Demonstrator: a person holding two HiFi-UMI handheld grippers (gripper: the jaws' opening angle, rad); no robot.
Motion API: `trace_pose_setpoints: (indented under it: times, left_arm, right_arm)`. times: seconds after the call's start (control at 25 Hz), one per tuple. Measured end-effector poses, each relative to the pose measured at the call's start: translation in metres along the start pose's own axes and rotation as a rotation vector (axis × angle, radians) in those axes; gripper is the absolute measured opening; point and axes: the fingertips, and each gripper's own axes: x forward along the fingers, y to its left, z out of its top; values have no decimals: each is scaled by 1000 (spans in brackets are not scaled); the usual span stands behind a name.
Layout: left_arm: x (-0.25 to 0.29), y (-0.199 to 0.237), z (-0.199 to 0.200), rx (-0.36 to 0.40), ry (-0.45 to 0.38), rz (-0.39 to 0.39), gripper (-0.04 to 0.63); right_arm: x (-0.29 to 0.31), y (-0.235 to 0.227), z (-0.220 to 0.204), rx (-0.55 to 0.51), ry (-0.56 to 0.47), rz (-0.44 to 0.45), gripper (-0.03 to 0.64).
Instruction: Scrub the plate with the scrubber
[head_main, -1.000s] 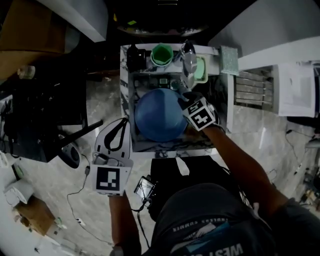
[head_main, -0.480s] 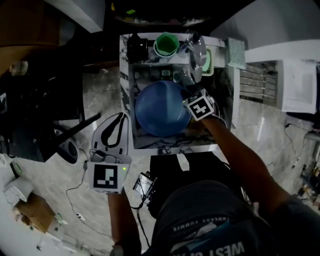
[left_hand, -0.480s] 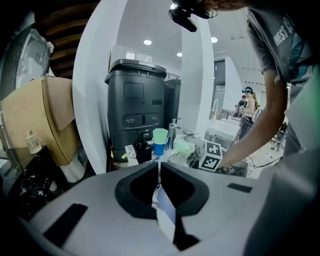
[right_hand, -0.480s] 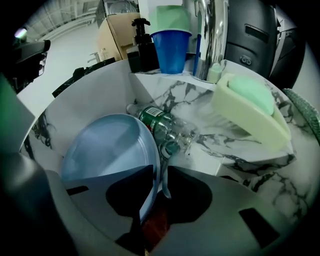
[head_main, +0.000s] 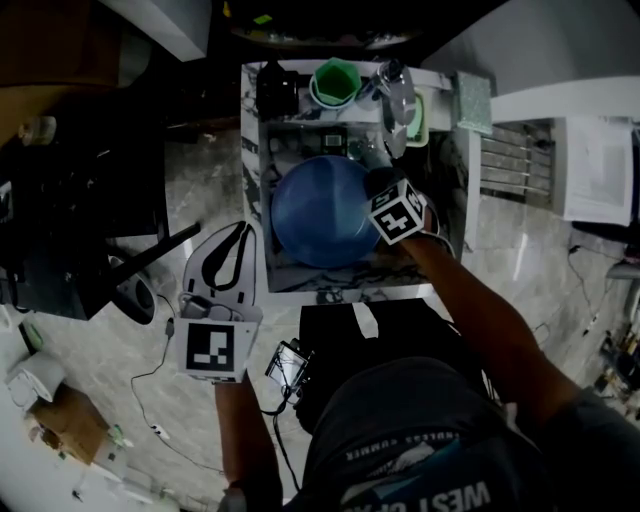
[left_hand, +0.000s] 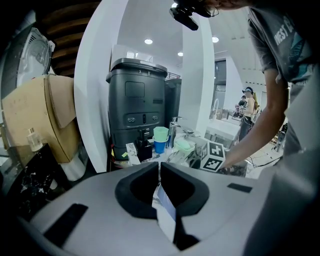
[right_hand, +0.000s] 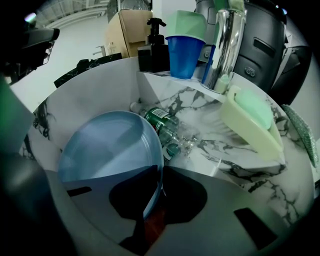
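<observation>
The plate (head_main: 320, 210) lay in the sink (head_main: 352, 292). Its right rim ran edge-on between the jaws of my right claw (right_hand: 161, 172), which had just been closing and pinched that rim. I took the green pad (head_main: 473, 100) on the ledge to be the scrubber. It sat beyond that claw, far right. My left claw (left_hand: 159, 167), pinched together on nothing, hung well apart off the sink's near-left corner, so it had the longer reach.

head view dim and underexposed; gripper views brighter, bowed at the edges; ceiling lights (left_hand: 147, 41) glare upper centre.
</observation>
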Motion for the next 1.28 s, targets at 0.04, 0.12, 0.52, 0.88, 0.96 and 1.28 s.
trace_pose_setpoints:
  times: [0.04, 0.12, 0.52, 0.88, 0.96, 1.28]
  left_arm:
    - [0, 0, 0, 1, 1, 0, 6]
    - [-1, -1, -1, 2, 2, 0, 5]
    - [-7, -6, 4, -2, -8, 15, 5]
    - [-10, -7, 0, -7, -18, 42, 6]
    - [-10, -9, -3, -14, -6, 43, 5]
    - [-8, -9, -19, -27, 15, 60, 5]
  right_arm:
    - [-2, 0, 0, 6, -1, -2, 58]
    - [-6, 0, 2, 29, -10, -6, 52]
    - [-45, 0, 22, 115, -105, 14, 44]
    - [-75, -1, 26, 288, -160, 106, 40]
    - [-84, -3, 27, 311, -179, 120, 40]
    - [-114, -3, 32, 360, -217, 195, 40]
